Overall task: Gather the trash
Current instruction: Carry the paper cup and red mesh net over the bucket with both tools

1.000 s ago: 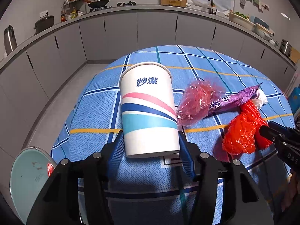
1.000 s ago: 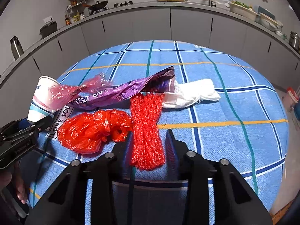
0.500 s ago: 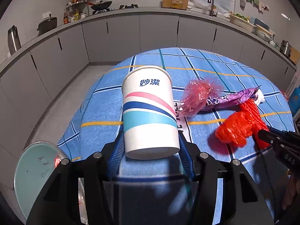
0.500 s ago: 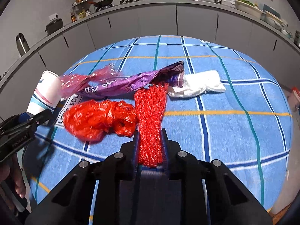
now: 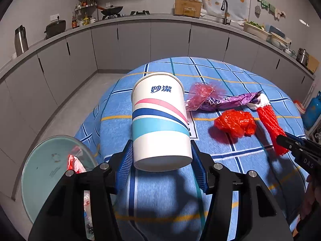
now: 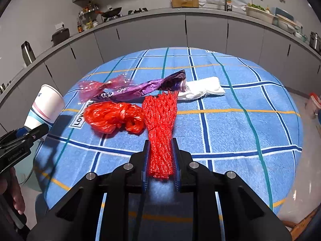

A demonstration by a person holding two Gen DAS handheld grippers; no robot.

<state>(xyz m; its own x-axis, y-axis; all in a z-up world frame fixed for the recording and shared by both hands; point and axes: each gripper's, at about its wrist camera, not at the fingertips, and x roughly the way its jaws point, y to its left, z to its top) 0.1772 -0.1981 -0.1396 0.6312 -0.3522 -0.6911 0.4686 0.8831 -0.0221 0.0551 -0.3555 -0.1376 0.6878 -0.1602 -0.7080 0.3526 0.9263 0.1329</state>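
Note:
My left gripper is shut on a white paper cup with pink and blue stripes and holds it above the table's left edge; the cup also shows in the right wrist view. My right gripper is shut on a red mesh net, also seen in the left wrist view. On the blue checked tablecloth lie a crumpled red plastic bag, a purple wrapper, a pink plastic bag and a white wad.
A trash bin with a pale round open lid stands on the floor at the lower left, with trash inside. Grey kitchen cabinets curve behind the table. A blue gas bottle stands at the far right.
My left gripper lifted the cup and drew it back toward the table's left edge, nearer the bin. My right gripper closed on the red net and pulled it back.

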